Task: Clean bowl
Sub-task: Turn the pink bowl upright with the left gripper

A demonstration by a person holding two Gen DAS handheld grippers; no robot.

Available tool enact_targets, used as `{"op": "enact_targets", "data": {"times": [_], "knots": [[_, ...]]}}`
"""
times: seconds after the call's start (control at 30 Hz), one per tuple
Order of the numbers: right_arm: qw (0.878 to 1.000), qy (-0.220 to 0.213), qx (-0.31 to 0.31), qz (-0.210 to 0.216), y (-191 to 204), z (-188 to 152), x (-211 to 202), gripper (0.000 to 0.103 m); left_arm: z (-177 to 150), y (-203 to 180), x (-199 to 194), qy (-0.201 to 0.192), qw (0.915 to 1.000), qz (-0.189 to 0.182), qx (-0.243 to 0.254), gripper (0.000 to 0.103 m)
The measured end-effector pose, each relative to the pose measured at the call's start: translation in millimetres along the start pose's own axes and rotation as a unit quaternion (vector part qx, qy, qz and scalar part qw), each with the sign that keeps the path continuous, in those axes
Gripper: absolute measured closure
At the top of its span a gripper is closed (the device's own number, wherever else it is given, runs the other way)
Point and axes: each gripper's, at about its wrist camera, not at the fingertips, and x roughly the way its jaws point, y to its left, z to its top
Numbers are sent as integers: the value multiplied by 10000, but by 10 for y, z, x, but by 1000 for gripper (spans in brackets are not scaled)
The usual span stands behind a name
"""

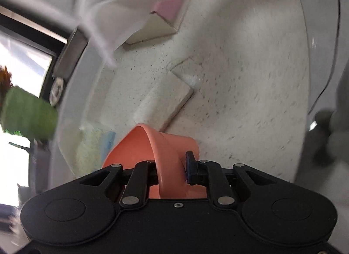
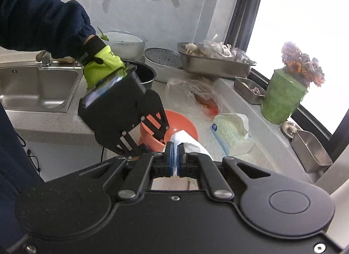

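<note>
An orange bowl (image 2: 183, 125) sits tilted on the speckled counter (image 2: 257, 155). My left gripper (image 2: 152, 145), held by a hand in a yellow-green glove, is shut on its near rim. In the left wrist view, the bowl (image 1: 139, 145) wall runs between the left gripper's (image 1: 170, 166) fingers, with the blue pad against its outer side. My right gripper (image 2: 175, 151) is shut on a crumpled white tissue (image 2: 187, 142), which hangs just over the bowl's near edge. The left wrist view is blurred.
A tissue pack (image 2: 229, 131) lies right of the bowl, with a plastic bag (image 2: 196, 92) behind it. A green pot of dried flowers (image 2: 281, 101) and steel trays (image 2: 218, 64) line the window side. A steel sink (image 2: 39, 83) is at left, with a black pot (image 2: 146, 75) beside it.
</note>
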Motion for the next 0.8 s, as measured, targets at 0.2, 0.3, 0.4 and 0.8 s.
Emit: {"op": "enact_targets", "data": {"times": [0.2,0.3,0.4,0.8], "knots": [[10000,72,-17,26,13,14,56,100,-148,-128,-309,-474,9952,720,-469,33],[9997,160,-166,106,21,53,119,100,-233,-114,-521,-553,9843,949,-1379,28],[9990,191,-331,236,25,132,204,100,-342,-114,-692,-605,9604,1060,-2503,25],[9897,304,-1192,730,58,559,582,100,-547,-292,-346,-337,8783,1083,-4644,24]]}}
